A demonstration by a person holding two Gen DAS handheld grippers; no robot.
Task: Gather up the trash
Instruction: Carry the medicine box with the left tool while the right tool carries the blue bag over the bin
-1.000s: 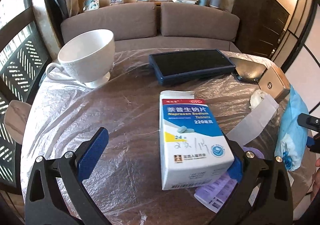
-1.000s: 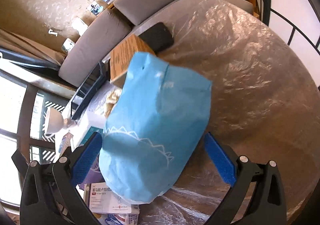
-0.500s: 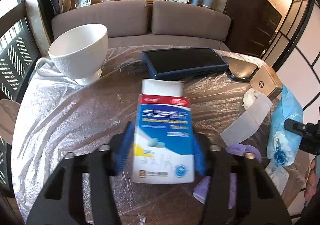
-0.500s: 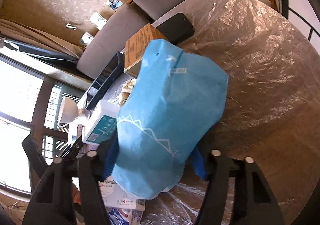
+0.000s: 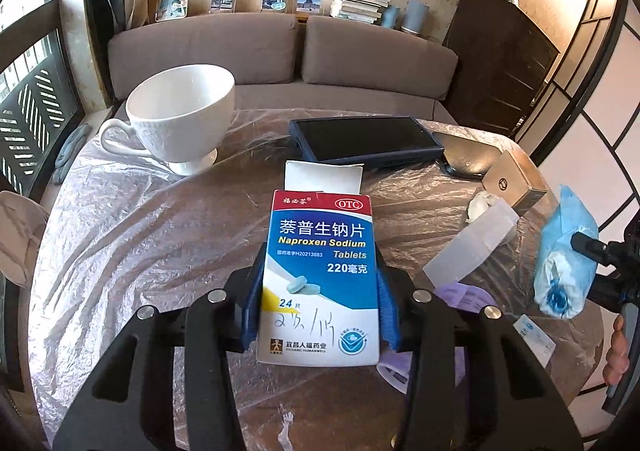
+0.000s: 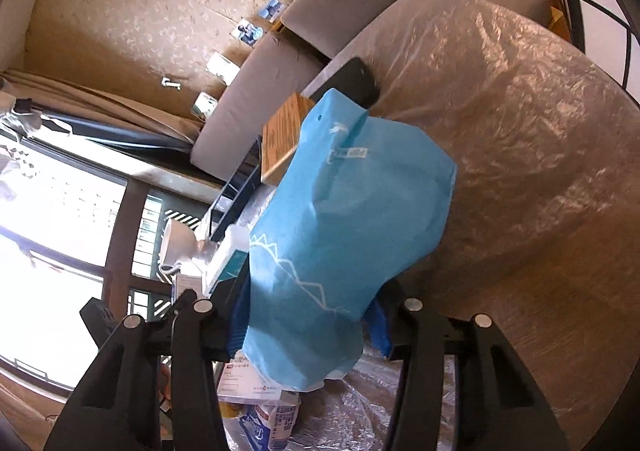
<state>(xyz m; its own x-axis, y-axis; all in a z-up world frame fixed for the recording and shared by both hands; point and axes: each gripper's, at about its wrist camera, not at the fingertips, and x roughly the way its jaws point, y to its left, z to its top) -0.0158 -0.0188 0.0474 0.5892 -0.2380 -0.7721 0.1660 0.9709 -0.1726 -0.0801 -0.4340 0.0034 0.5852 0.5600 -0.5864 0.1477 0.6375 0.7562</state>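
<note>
My left gripper [image 5: 319, 311] is shut on a white and blue naproxen tablet box [image 5: 320, 275] and holds it above the table, its top flap open. My right gripper [image 6: 308, 321] is shut on a light blue bag [image 6: 344, 227], lifted off the table; the bag also shows at the right of the left wrist view [image 5: 564, 255]. A crumpled white tissue [image 5: 482, 205], a white paper strip [image 5: 472, 247] and a purple blister sheet [image 5: 460, 299] lie on the table to the right of the box.
The round table wears a clear plastic cover [image 5: 132, 235]. A white cup [image 5: 180, 119], a dark tablet [image 5: 364, 139], a phone [image 5: 468, 159] and a wooden box [image 5: 516, 179] stand at the back. More medicine boxes [image 6: 260, 391] lie under the bag. A sofa [image 5: 280, 51] is behind.
Both grippers closed, the left on the tablet box and the right on the blue bag. Both then lifted their loads off the table.
</note>
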